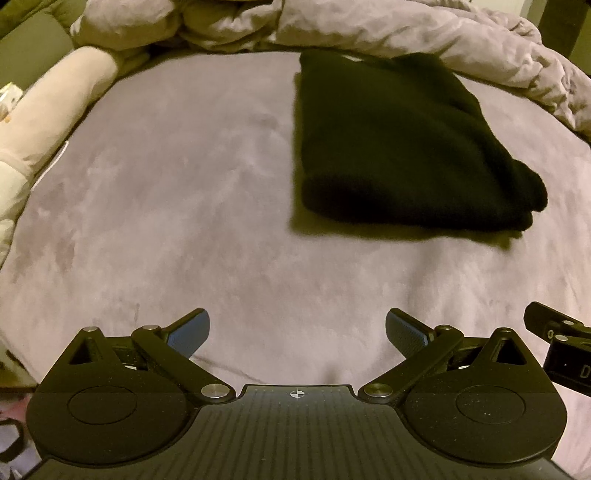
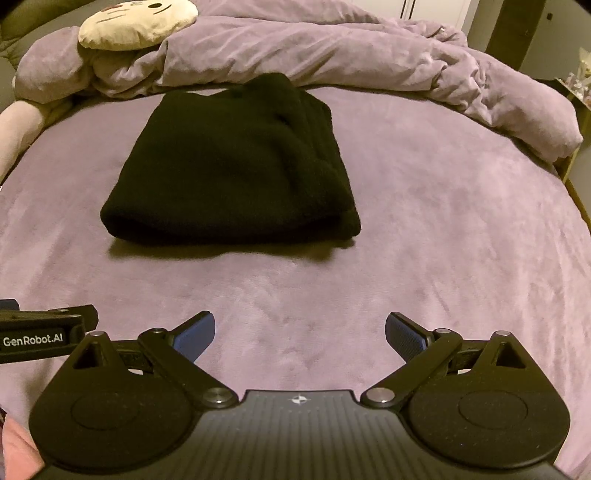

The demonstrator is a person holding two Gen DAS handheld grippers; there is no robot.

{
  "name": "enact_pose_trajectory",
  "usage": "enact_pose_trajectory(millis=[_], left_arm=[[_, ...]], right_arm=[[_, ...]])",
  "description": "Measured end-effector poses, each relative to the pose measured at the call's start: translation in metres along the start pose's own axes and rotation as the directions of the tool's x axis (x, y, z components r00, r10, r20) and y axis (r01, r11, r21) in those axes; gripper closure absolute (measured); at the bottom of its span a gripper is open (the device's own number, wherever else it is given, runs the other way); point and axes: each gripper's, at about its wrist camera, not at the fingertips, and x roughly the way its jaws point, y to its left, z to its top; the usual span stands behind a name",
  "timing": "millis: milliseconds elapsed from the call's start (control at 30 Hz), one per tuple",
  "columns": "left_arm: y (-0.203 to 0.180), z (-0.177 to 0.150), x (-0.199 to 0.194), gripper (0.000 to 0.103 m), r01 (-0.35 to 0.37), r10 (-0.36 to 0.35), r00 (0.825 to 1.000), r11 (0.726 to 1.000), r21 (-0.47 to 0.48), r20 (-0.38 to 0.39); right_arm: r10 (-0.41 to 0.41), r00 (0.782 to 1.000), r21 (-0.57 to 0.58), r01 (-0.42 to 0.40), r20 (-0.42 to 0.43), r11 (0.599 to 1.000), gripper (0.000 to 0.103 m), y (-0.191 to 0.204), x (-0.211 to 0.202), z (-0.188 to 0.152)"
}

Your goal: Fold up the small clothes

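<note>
Each fisheye camera sits just behind its own gripper's two blue-padded fingers and looks forward and slightly down over the mauve plush bedspread toward the crumpled lilac duvet at the far side. The left wrist view has the folded black fleece garment ahead and to its right, while the right wrist view, set alongside, has it ahead and slightly left. Both share the garment, bedspread and duvet, and each catches the other gripper at its inner edge.
</note>
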Motion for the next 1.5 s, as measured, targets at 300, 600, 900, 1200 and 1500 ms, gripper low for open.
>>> enact_pose_trajectory(millis=[300,600,900,1200,1500], left_arm=[[-0.006,-0.001,0.000,0.000,-0.056,0.056,0.998,0.998,0.020,0.021],[-0.005,-0.001,-0.004,0.000,-0.070,0.070,0.997,0.997,0.014,0.040],[-0.016,-0.001,-0.006,0.000,-0.091,0.088,0.995,0.992,0.083,0.046],[-0.010,0.001,-0.002,0.000,0.010,-0.009,1.000,1.000,0.024,-0.011],[-0.012,0.001,0.001,0.000,0.005,-0.004,1.000,0.999,0.032,-0.019]], right_arm=[[0.012,1.000,0.003,-0.012,-0.011,1.000,0.004,-0.002,0.002,0.000],[0.021,1.000,0.011,-0.021,-0.010,1.000,0.004,-0.005,0.001,-0.001],[0.028,0.999,0.023,-0.028,-0.017,0.999,0.004,-0.007,0.002,-0.001],[0.029,0.999,0.028,-0.028,-0.019,0.999,0.004,-0.010,0.003,-0.002],[0.037,0.999,0.036,-0.037,-0.019,0.999,0.004,-0.014,0.003,-0.002]])
